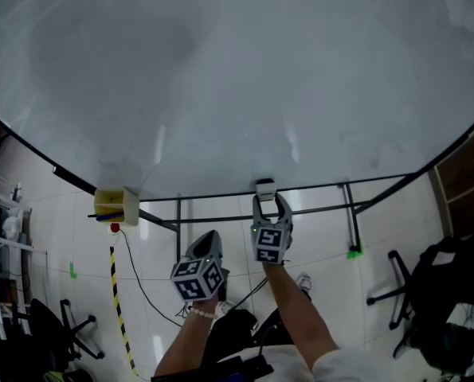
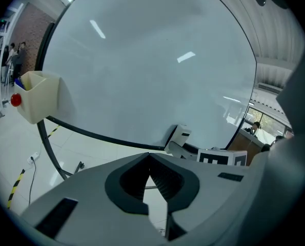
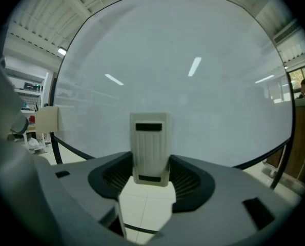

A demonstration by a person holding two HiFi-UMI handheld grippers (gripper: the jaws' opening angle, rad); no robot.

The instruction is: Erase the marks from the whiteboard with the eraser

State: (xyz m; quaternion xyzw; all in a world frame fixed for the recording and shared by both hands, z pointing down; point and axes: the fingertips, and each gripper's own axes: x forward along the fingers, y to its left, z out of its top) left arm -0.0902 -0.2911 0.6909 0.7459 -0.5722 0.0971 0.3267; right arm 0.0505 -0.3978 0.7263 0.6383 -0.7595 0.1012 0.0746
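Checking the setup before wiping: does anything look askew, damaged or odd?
Nothing stands out. The eraser sits upright in the right gripper at the lower edge of the whiteboard, which shows only faint grey haze and no clear marks.

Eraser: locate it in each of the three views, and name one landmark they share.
Head view: the eraser sits low, just right of centre, at the whiteboard's bottom edge, in the right tool.
Left gripper view: lower right of centre, by the board's bottom rim.
Right gripper view: centre, clamped between the jaws.
Shared landmark: the holder box at the board's lower left.
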